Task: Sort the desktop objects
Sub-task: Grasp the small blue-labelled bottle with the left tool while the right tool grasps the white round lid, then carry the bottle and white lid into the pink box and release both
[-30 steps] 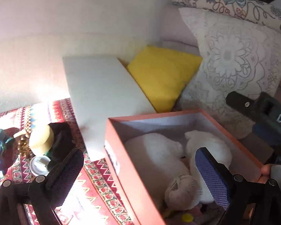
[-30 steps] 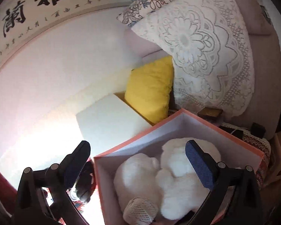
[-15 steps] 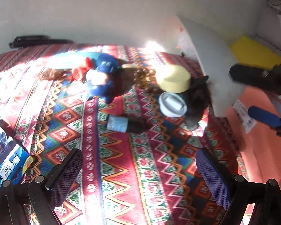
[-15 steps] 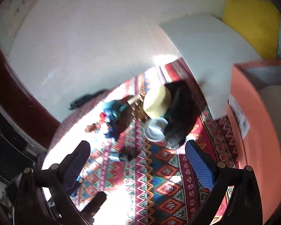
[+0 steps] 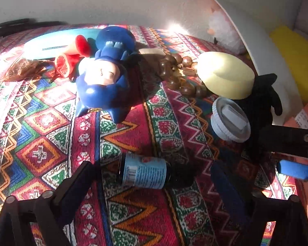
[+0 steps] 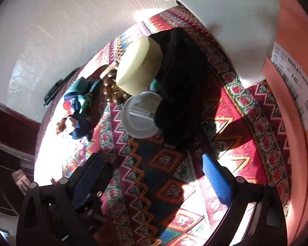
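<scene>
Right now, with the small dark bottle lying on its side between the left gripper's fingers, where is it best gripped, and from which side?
Grip the small bottle across its light blue labelled body, coming down from above with the left gripper. It lies on its side on the patterned cloth, cap end pointing right, so its round sides face the two open fingers. The labelled body looks like the widest, straightest part, probably a surer hold than the dark cap.

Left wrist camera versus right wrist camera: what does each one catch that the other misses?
Only the left view shows the small bottle lying on its side and the red toy piece. Only the right view shows the barcode label on the orange box. Both show the pale yellow round lid, the white cap, the black fabric item and the blue figure.
</scene>
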Available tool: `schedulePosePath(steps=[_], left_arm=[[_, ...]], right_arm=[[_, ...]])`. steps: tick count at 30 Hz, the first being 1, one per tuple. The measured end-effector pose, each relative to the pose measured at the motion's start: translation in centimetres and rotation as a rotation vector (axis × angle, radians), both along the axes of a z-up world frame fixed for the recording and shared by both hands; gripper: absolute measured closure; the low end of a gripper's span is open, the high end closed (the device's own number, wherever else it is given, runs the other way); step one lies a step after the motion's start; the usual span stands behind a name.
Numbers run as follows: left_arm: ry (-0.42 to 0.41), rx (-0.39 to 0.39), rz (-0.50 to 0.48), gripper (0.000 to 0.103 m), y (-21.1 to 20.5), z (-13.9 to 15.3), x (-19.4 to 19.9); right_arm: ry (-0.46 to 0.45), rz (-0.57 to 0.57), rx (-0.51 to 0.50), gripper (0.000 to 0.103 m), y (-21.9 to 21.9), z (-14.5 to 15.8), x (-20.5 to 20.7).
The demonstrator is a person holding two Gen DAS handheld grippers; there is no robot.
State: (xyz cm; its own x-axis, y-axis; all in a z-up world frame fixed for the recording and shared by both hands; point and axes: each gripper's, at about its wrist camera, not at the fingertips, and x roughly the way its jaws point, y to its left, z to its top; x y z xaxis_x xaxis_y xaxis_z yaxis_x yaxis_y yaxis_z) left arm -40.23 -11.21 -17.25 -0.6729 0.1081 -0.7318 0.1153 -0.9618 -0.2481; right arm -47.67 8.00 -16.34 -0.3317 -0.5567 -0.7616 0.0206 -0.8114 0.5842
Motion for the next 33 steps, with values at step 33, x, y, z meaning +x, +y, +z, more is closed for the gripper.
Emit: schedulePosePath(steps=[33], left_arm=[[0.164, 0.164, -0.024, 0.039, 1.6, 7.4, 9.1]], right_arm=[[0.34, -0.252, -0.126, 0.041, 7.7, 12.0, 9.3]])
